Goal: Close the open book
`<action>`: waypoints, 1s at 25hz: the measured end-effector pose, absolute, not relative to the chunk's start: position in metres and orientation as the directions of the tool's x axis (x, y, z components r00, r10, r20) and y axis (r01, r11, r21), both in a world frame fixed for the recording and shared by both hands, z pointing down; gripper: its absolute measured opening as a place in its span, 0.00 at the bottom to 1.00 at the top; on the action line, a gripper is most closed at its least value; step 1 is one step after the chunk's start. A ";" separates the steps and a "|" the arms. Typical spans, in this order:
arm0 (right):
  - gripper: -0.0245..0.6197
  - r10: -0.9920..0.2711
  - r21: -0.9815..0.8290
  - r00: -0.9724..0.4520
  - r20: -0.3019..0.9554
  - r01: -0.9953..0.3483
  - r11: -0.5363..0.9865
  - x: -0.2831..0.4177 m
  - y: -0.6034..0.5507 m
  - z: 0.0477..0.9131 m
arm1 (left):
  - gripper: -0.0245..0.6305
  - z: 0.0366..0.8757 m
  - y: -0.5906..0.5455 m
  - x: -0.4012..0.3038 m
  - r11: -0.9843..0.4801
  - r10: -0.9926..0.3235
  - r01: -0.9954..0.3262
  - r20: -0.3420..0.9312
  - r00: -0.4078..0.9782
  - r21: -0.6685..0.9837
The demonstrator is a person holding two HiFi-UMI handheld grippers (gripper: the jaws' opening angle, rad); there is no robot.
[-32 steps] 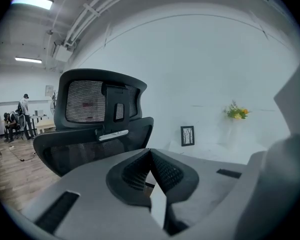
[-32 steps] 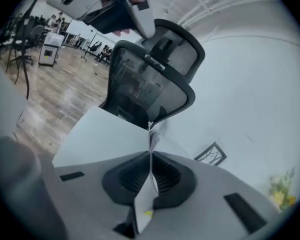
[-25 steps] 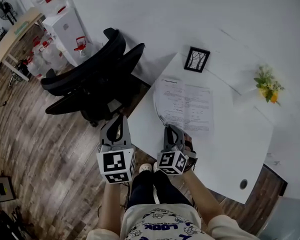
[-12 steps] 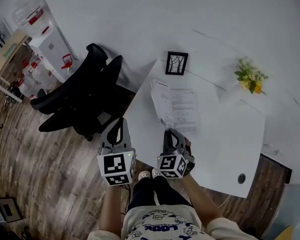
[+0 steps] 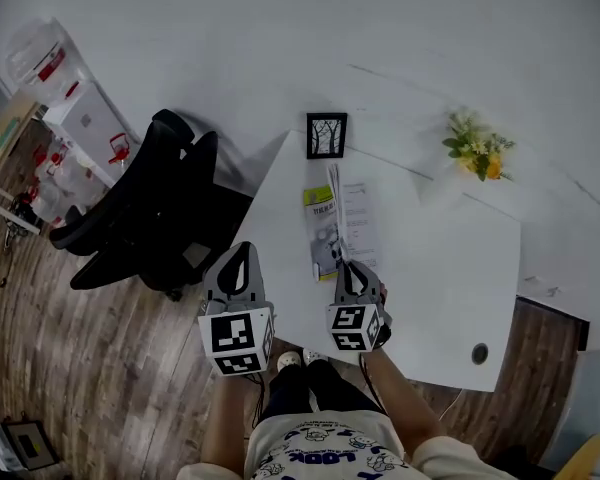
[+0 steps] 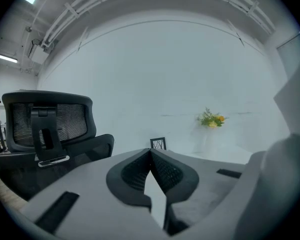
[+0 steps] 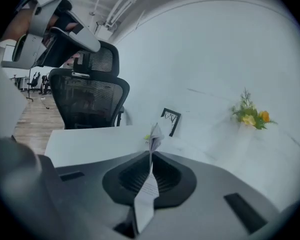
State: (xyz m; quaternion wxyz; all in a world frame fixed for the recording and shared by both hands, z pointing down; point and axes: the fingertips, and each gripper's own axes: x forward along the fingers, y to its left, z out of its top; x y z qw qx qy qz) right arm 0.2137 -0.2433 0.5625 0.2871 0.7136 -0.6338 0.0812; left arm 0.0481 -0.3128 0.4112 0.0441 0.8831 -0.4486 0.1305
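Clamped tight with right gripper on near edge of book, centre of frame on white table. Lay flat open second ago. Now left half swung up near upright, coloured cover showing leftward, printed right page still exposed. Judged about halfway closed; needs carrying over rightward, then lowering. Nothing in left gripper: pinched together, hovering lower left, off table edge.
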 end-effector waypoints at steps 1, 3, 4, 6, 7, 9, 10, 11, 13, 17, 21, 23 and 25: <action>0.10 -0.853 0.290 0.187 0.488 -0.956 -0.044 0.219 -0.242 0.566 | 0.07 0.411 -0.313 0.052 -0.598 -0.777 -0.800 0.272 0.568 -0.040; 0.10 -0.843 0.253 0.190 0.503 -0.965 -0.066 0.229 -0.241 0.572 | 0.07 0.412 -0.313 0.060 -0.606 -0.771 -0.794 0.274 0.575 -0.038; 0.10 -0.839 0.233 0.189 0.511 -0.969 -0.077 0.233 -0.241 0.575 | 0.07 0.412 -0.313 0.063 -0.610 -0.768 -0.791 0.276 0.579 -0.038; 0.10 -0.828 0.191 0.190 0.527 -0.976 -0.103 0.240 -0.240 0.582 | 0.07 0.413 -0.313 0.071 -0.617 -0.762 -0.786 0.278 0.585 -0.040; 0.10 -0.822 0.171 0.192 0.536 -0.978 -0.117 0.243 -0.239 0.586 | 0.07 0.414 -0.314 0.074 -0.621 -0.759 -0.782 0.280 0.588 -0.042; 0.10 -0.812 0.127 0.195 0.551 -0.981 -0.150 0.249 -0.237 0.595 | 0.07 0.415 -0.315 0.080 -0.628 -0.753 -0.777 0.285 0.593 -0.045; 0.10 -0.806 0.099 0.195 0.558 -0.981 -0.169 0.253 -0.236 0.600 | 0.07 0.417 -0.315 0.083 -0.631 -0.750 -0.774 0.288 0.595 -0.046; 0.10 -0.800 0.066 0.195 0.568 -0.979 -0.192 0.256 -0.234 0.605 | 0.07 0.417 -0.316 0.086 -0.635 -0.747 -0.771 0.291 0.598 -0.047; 0.10 -0.782 -0.006 0.195 0.591 -0.969 -0.246 0.264 -0.229 0.615 | 0.07 0.419 -0.317 0.091 -0.642 -0.741 -0.765 0.294 0.604 -0.046; 0.10 -0.752 -0.102 0.190 0.631 -0.941 -0.323 0.275 -0.222 0.632 | 0.07 0.422 -0.318 0.100 -0.655 -0.729 -0.754 0.300 0.616 -0.044; 0.10 -0.726 -0.131 0.192 0.660 -0.923 -0.363 0.281 -0.219 0.645 | 0.07 0.424 -0.319 0.107 -0.663 -0.721 -0.748 0.304 0.622 -0.041; 0.10 -0.715 -0.139 0.198 0.670 -0.913 -0.383 0.283 -0.218 0.650 | 0.07 0.426 -0.319 0.110 -0.665 -0.718 -0.746 0.308 0.624 -0.039; 0.10 -0.703 -0.143 0.204 0.682 -0.905 -0.401 0.285 -0.217 0.654 | 0.07 0.429 -0.318 0.110 -0.665 -0.717 -0.746 0.312 0.624 -0.038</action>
